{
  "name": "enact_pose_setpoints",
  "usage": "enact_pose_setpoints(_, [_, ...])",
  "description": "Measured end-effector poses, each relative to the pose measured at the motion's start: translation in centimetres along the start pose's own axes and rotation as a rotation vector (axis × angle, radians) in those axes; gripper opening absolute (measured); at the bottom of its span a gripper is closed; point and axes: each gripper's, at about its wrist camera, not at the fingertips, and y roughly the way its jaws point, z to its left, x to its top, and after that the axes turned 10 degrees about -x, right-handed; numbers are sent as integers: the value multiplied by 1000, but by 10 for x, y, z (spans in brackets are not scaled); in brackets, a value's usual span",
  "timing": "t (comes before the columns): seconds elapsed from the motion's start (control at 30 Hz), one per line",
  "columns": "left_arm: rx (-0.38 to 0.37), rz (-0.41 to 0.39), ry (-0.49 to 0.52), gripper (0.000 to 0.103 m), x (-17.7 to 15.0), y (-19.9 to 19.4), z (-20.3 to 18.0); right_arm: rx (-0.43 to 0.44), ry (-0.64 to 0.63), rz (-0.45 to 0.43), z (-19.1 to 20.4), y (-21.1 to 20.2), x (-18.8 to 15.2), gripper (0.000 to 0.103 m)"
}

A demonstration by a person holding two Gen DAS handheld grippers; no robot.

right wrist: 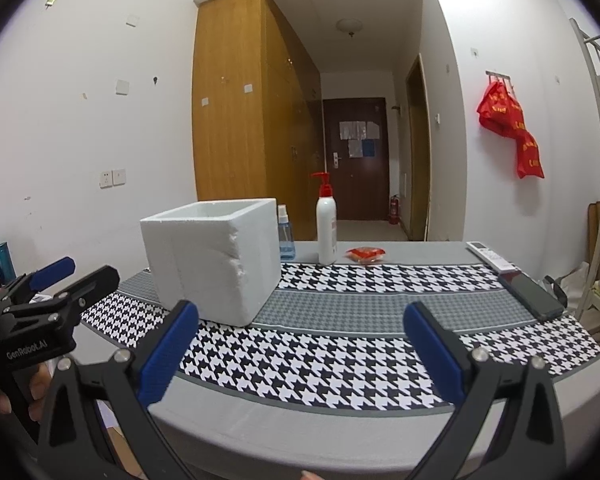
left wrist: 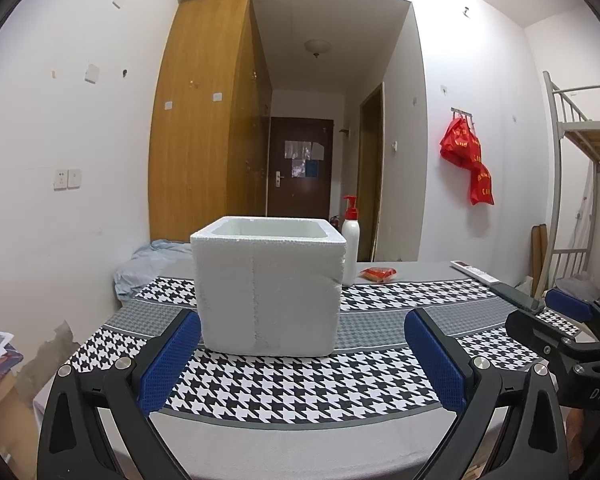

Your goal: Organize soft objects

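Your left gripper (left wrist: 302, 354) hangs spread wide and empty — the white foam box (left wrist: 269, 286) sits on the houndstooth cloth (left wrist: 300, 384) just beyond its fingertips. Your right gripper (right wrist: 300, 344) is equally wide, holding nothing — the red soft packet (right wrist: 366, 255) lies far back, beside the pump bottle (right wrist: 326, 226).

- You face white walls (left wrist: 60, 120) marked with scuffs, with paired switch plates (left wrist: 67, 179) on your left.
- A tall wooden wardrobe (left wrist: 208, 128) stands beside a hallway ending at a dark door (left wrist: 300, 168).
- A ceiling lamp (left wrist: 317, 46) hangs unlit there.
- Red bags (left wrist: 466, 156) hang on your right, near a metal bunk bed (left wrist: 580, 128).
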Motion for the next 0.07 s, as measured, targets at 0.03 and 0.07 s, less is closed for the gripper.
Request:
enact_pose_setpoints(0.03, [2,2,0,102,0,0,0,0,0,1,0,0,0,103])
enact_pose_setpoints(0.07, [5,3,-3,102,0,0,1,0,-1,2,0,0,0,103])
